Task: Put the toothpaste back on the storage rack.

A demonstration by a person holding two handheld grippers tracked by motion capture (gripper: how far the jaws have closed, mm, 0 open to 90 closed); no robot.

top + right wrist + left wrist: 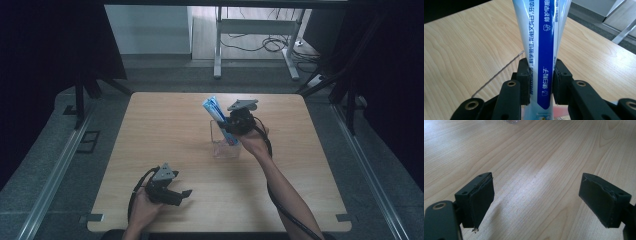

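one blue-white toothpaste tube (544, 50) clamped in right tool (541, 80), left tool (536, 200) agape

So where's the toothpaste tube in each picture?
High view: the toothpaste tube stands tilted in the clear cup at the table's middle, with the right gripper on it.
Left gripper view: the tube is out of frame; open jaws over bare table.
Right gripper view: the tube rises up the middle, clamped between the jaws.
Shared landmark: the light wooden table.
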